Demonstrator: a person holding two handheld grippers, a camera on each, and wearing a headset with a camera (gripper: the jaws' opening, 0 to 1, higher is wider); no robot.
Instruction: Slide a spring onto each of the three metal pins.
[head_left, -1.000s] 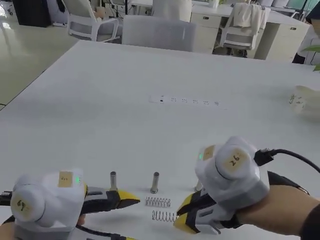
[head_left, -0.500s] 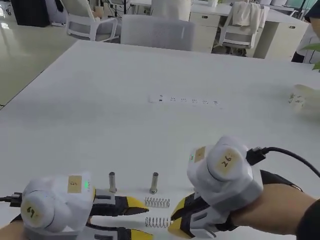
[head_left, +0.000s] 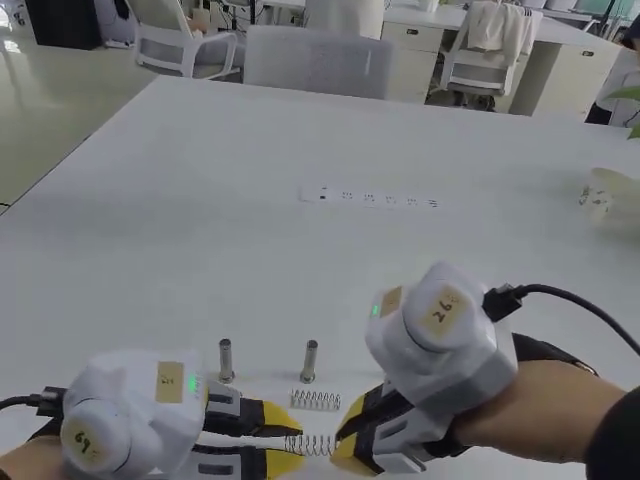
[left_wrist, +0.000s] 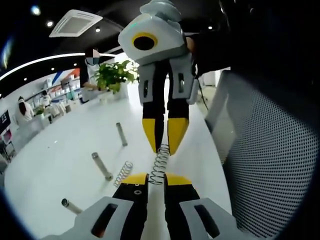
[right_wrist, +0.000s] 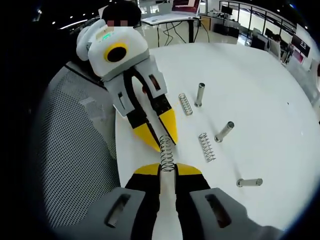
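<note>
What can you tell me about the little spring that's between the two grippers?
The spring is a thin coil of bare, shiny grey wire that looks like metal, with open, evenly spaced turns. It runs straight and roughly level, low over the white table near its front edge. One end sits between the yellow tips of the left gripper, the other end between those of the right gripper, and both are closed on it. I cannot tell whether it touches the table.

Near the worktop's near edge, one pin and a second pin are standing upright, a loose spring lying just before them. The left gripper and right gripper are facing tip to tip there, a held spring bridging them. The far half is lying open.
</note>
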